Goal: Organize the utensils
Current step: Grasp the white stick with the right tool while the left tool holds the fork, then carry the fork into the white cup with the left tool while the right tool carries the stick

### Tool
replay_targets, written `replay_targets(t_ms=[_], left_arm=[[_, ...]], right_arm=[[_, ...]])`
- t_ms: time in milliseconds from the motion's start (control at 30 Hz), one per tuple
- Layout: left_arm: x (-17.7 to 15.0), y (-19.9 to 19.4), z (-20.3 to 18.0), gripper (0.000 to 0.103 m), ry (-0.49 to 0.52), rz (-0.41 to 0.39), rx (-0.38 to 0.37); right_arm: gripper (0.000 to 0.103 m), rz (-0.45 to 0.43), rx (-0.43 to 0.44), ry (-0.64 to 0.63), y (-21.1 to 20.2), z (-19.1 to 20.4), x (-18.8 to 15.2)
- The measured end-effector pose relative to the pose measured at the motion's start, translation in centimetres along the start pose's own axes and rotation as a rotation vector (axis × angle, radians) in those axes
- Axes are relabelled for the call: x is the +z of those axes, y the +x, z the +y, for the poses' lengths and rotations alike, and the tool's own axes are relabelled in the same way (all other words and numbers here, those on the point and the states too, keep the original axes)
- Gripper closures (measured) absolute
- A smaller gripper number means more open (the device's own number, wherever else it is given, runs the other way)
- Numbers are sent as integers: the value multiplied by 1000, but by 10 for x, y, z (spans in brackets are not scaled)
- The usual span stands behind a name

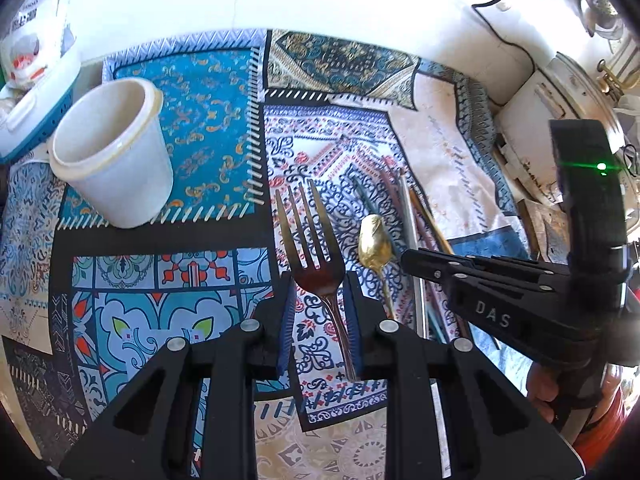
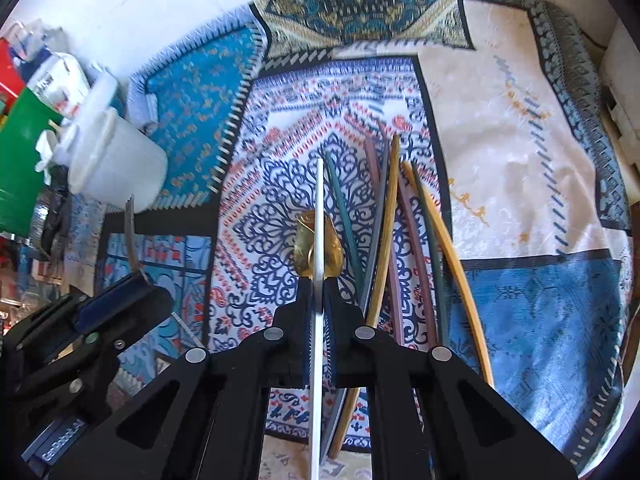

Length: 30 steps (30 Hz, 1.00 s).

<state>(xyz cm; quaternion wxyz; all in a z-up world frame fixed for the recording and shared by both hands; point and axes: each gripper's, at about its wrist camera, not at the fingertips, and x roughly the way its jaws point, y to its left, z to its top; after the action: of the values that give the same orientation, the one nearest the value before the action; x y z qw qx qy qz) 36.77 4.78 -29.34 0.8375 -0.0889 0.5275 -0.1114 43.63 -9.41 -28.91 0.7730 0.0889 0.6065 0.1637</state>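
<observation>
At lower centre, the left gripper (image 1: 319,312) clasped a fork (image 1: 316,256), while the right gripper (image 2: 319,316) was clamped on a white chopstick (image 2: 319,240).

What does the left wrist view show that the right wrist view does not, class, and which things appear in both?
Only the left wrist view shows the fork's tines face-on and the white cup's open mouth. Only the right wrist view shows the white stick between the right gripper's fingers and the green box. Both show the gold spoon, the chopsticks and the patterned cloth.
</observation>
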Motion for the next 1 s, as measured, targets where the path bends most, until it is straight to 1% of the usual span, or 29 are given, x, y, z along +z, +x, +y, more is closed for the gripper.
replay_targets(t_ms=[267, 500, 733, 1000], left_arm=[[4, -28, -13, 81, 19, -78, -10], [7, -53, -16, 81, 20, -144, -9], [13, -82, -15, 81, 7, -215, -4], [17, -116, -6, 81, -5, -302, 31]], right_arm=[[98, -129, 3, -11, -46, 11, -3], [98, -225, -1, -6, -79, 16, -2], [98, -299, 3, -25, -102, 28, 2], [98, -364, 25, -72, -122, 50, 16]])
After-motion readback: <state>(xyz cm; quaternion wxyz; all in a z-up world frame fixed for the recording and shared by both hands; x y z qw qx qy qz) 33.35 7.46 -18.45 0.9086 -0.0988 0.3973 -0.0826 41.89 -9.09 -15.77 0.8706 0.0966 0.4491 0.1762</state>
